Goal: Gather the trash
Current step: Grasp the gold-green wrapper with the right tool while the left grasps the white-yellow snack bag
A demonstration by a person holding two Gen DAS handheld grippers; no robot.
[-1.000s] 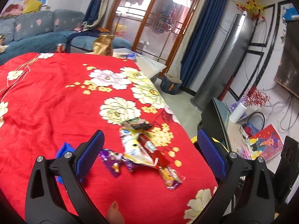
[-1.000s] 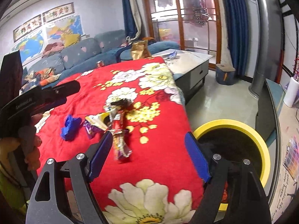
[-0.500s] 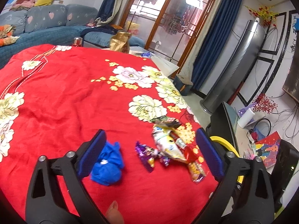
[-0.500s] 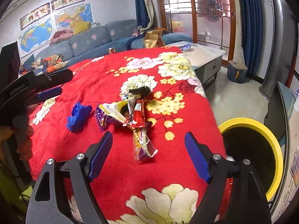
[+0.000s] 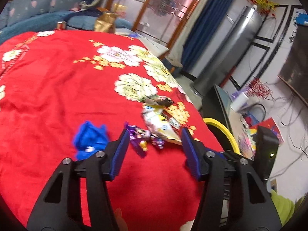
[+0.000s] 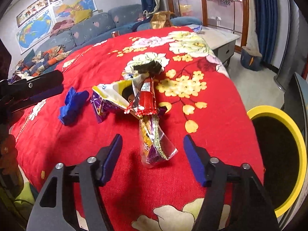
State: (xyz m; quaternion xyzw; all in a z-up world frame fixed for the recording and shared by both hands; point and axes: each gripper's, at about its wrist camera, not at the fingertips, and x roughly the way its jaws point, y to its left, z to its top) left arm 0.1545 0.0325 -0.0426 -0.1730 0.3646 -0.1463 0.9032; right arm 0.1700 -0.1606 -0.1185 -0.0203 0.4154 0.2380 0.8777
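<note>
between the blue pads of the left gripper [image 5: 154, 134] lies a purple wrapper [image 5: 137, 140], with the near end of a yellow-and-white packet [image 5: 159, 123] just beyond it. jaws stand at a middling gap and are closing; the pads do not yet press on anything. this view is blurred.

between the pads of the right gripper [image 6: 152, 141] lies a clear purple-and-yellow wrapper [image 6: 156, 144], flat on the cloth. jaws also stand at a middling gap and are closing; daylight shows on both sides of the wrapper, so no grip is made.

outward from the right gripper:
- a red wrapper [image 6: 147, 98] lies across the heap, touching the clear wrapper's far end.
- the yellow-and-white packet [image 6: 113, 92] sits to the left of it, over the purple wrapper [image 6: 98, 105].
- a dark wrapper [image 6: 148, 67] lies at the far end of the heap.
- a crumpled blue piece [image 6: 72, 104] lies apart from the heap, on its left, near the left gripper's fingers [image 6: 44, 88].

all trash rests on a red floral cloth [image 6: 221, 127] covering the table. a yellow-rimmed bin [image 6: 297, 132] with a dark interior stands on the floor just beside the table's right edge. farther back stand a blue sofa [image 6: 96, 27] and glass doors [image 6: 217, 2].
</note>
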